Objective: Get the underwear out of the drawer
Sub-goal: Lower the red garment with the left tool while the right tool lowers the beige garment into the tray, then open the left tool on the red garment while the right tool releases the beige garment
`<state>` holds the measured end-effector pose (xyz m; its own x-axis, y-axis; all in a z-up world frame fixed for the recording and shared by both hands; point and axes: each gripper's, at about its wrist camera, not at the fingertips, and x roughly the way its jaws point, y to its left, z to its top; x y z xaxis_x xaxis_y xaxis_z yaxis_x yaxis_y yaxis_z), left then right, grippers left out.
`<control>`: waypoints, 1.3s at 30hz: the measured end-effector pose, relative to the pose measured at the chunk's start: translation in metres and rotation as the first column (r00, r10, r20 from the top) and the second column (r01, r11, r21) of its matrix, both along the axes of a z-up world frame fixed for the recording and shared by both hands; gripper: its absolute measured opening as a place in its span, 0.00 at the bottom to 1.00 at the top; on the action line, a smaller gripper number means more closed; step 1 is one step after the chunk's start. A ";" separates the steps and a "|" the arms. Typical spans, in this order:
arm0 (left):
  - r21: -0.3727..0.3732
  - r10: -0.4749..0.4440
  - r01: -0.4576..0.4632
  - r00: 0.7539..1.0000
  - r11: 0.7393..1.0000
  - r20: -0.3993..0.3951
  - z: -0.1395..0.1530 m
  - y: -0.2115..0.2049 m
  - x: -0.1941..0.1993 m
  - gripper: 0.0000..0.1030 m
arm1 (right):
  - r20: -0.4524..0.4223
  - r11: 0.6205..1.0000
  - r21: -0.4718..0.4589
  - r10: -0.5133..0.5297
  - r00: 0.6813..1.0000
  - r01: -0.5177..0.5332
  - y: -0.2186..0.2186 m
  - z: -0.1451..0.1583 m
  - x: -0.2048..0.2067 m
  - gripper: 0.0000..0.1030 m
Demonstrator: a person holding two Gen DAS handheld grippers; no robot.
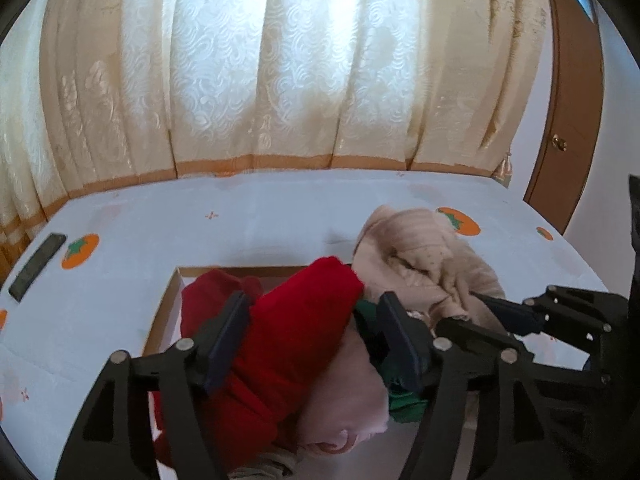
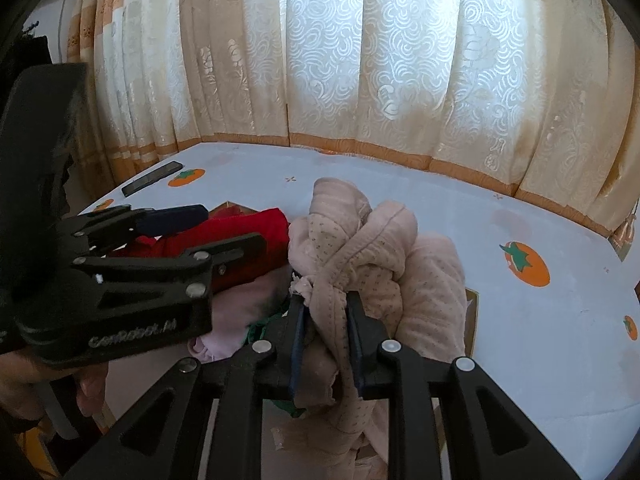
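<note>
Soft, light stuff throughout: beige dotted underwear (image 2: 384,256) bunched into a loose knot, limp, no stiffness, prob. sags and unrolls once lifted. Not fragile, not slippery, but thin folds can slide out of a shallow pinch. Best hold, judging from here: a thick gathered fold or the seamed waistband edge, taken deep between the pads, not a single layer at the fringe.

Right gripper (image 2: 326,320) pinching exactly such a twisted fold, pads (image 2: 356,332) pressed into the cloth w/ narrow gap. Bundle sits mostly above the drawer (image 1: 176,280) rim, its far part resting over the rim's far-right side on the white persimmon-print cover (image 1: 160,220); lower tail hangs down toward the camera. So partly out, not yet clear of the drawer.

Red garment (image 1: 296,320) still lying in the drawer, w/ pale pink cloth (image 1: 344,384) and green cloth (image 1: 404,404) beneath it.

Left gripper (image 1: 312,344) spread wide, straddling the red garment; pads beside the cloth, not squeezing it. Nothing held.

Pose: both grippers angled downward-forward into the drawer, side by side, left one lower-left of the right. Fingers of a hand (image 2: 90,392) visible at the left handle in the right-wrist view.

Dark flat phone-like slab (image 1: 38,266) lying far left on the cover, well apart.
</note>
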<state>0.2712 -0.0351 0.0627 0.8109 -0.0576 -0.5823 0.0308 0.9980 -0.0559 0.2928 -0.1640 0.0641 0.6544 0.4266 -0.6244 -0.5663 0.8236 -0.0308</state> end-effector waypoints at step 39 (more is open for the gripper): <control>0.035 0.036 -0.036 0.999 0.999 0.025 0.003 0.005 -0.023 0.90 | -0.008 0.999 -0.001 -0.041 0.999 0.041 -0.013 0.003 -0.019 0.56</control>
